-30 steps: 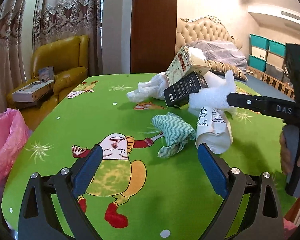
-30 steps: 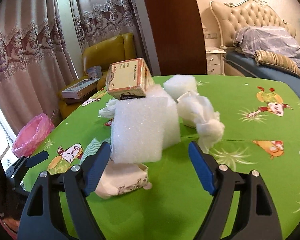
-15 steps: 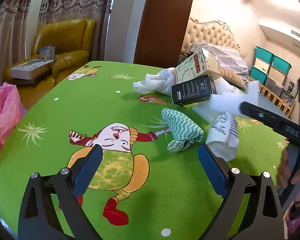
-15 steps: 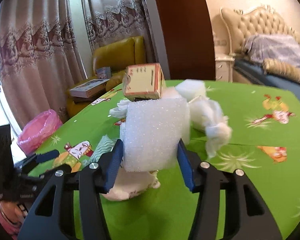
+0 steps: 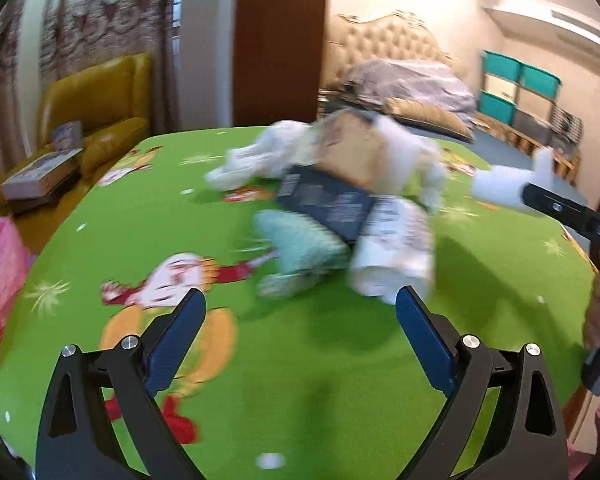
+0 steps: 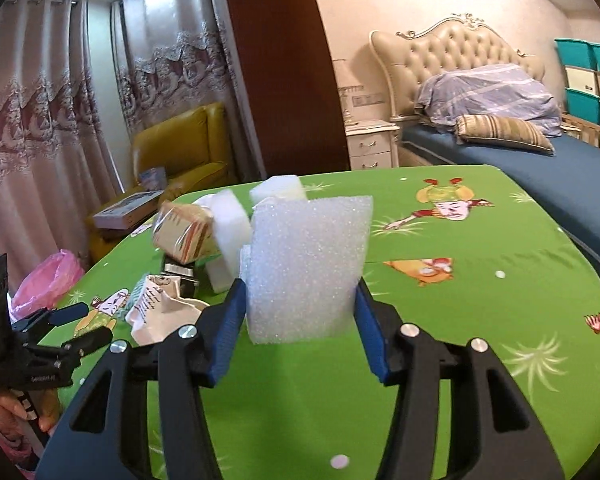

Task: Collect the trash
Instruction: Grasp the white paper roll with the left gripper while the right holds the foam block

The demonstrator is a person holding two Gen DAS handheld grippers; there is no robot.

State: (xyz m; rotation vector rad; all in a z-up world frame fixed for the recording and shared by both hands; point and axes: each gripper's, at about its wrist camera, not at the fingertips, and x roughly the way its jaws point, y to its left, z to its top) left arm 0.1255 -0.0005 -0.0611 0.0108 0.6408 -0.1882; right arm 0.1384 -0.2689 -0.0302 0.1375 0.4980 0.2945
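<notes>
Right gripper [image 6: 300, 304] just closed on the white foam block [image 6: 306, 264] and has it pinched up off the green surface [image 6: 460, 240], so next stop's the pink bag [image 6: 46, 280], left gripper [image 5: 300, 332] spread empty.

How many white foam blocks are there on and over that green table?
3 visible. One foam block is clamped in the right gripper; a second leans in the trash pile beside the tan carton; a third sits behind. Others may be hidden.
</notes>
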